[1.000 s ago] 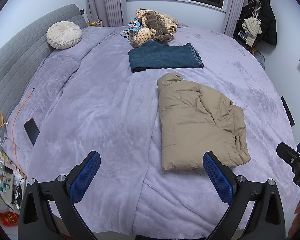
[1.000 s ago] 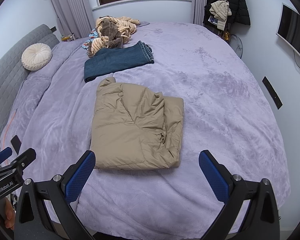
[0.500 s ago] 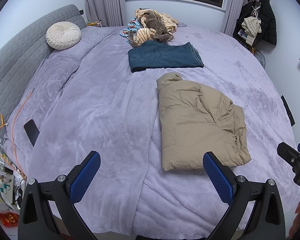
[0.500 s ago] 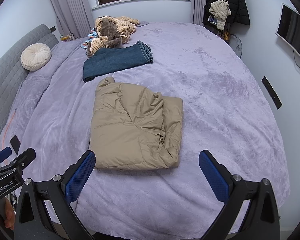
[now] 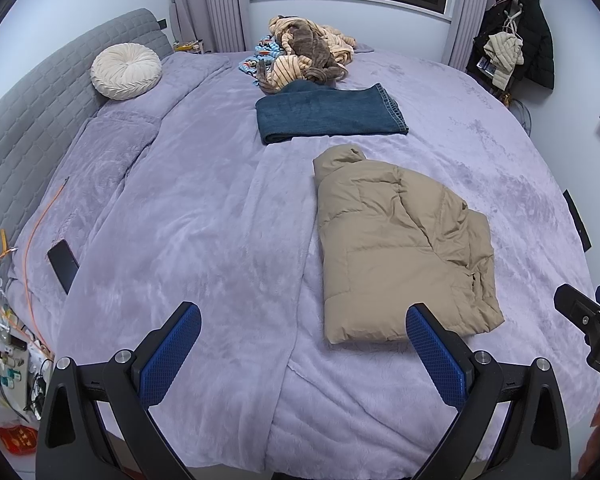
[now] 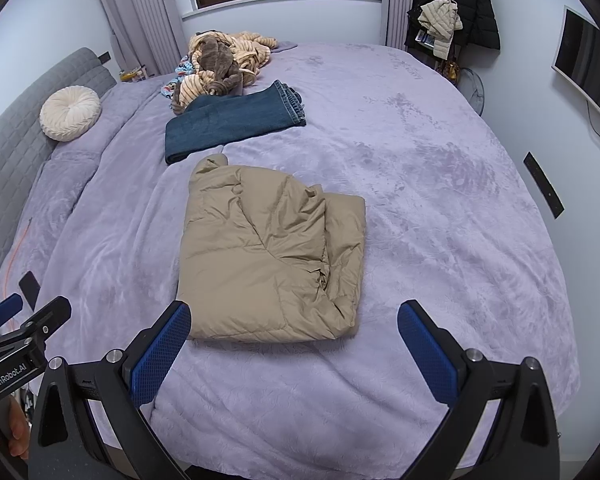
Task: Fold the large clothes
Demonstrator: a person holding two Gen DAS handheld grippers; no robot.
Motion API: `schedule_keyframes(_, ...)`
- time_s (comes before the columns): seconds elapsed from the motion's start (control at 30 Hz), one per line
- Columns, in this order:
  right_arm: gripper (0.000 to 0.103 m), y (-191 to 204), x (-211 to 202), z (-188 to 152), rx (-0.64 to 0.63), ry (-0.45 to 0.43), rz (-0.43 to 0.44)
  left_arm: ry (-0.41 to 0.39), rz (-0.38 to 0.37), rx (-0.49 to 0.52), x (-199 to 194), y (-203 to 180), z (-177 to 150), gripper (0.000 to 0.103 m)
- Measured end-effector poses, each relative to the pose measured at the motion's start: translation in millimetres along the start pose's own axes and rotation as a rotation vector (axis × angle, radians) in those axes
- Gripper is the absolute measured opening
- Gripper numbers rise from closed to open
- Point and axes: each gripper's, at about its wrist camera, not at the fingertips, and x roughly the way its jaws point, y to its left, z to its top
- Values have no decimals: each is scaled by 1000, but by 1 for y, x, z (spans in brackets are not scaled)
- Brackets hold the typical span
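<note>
Nearest the cameras, the left tool (image 5: 303,346) and the right tool (image 6: 294,342) both hang over the near edge of the bed (image 5: 204,216) with their blue pads spread wide and nothing between them. In the left view the right tool's black tip shows at the right border; in the right view the left tool shows at the lower left, with part of a hand (image 6: 10,428) below it. Just beyond the tools lies the tan jacket (image 6: 270,256), folded into a rough rectangle on the purple blanket (image 6: 440,208), its collar end pointing away and its bulkier folded edge on the right. To the far left a dark phone (image 5: 63,265) rests near the bed's edge beside an orange cable (image 5: 40,220). Past the jacket, near but apart from it, are folded jeans (image 5: 328,114). Behind them sits a heap of striped clothes (image 5: 306,56). A round cream cushion (image 5: 126,66) leans at the grey headboard (image 5: 24,128), and coats (image 6: 454,4) hang by the window.
</note>
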Motion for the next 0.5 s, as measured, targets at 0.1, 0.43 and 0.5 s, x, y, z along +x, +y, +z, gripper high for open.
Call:
schedule_keyframes(0.1, 103, 0, 0, 0, 3, -1, 0, 0, 0, 2, 0, 0, 0, 103)
schedule_keyframes(0.43, 103, 1, 1, 0, 3, 1, -2, 0, 0, 2, 1, -1, 1, 103)
schedule_keyframes(0.5, 103, 2, 0, 0, 3, 1, -2, 0, 0, 1, 1, 0, 2, 103)
